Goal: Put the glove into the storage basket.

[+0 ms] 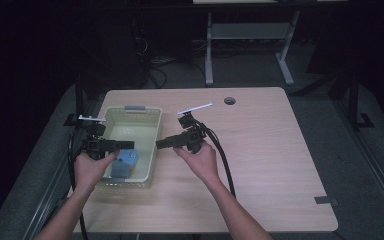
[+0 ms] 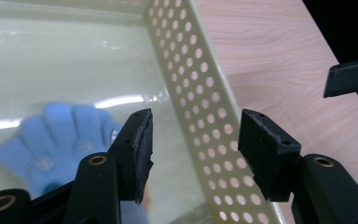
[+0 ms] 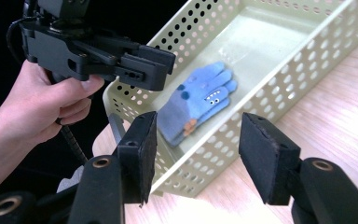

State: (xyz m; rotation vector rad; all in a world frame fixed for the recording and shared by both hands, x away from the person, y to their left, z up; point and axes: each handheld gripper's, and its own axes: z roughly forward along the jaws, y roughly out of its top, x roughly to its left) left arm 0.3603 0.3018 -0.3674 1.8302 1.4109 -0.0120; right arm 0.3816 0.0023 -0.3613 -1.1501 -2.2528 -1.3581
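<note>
Glove: blue glove (image 3: pixel 196 102) lies flat in the near end of the basket (image 1: pixel 147 116), touching nothing else.
Basket: pale perforated, by the table's (image 1: pixel 260 150) left edge.
Left gripper (image 1: pixel 122 145): jaws spread, empty, over the basket's near end.
Right gripper (image 1: pixel 164 143): jaws spread, empty, just outside the basket's right wall.

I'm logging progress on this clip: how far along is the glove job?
Done: the blue glove lies flat inside the perforated basket. In hand: nothing; the left gripper hangs open over the basket's wall and the right gripper is open beside it. Left: from these views I cannot tell.
</note>
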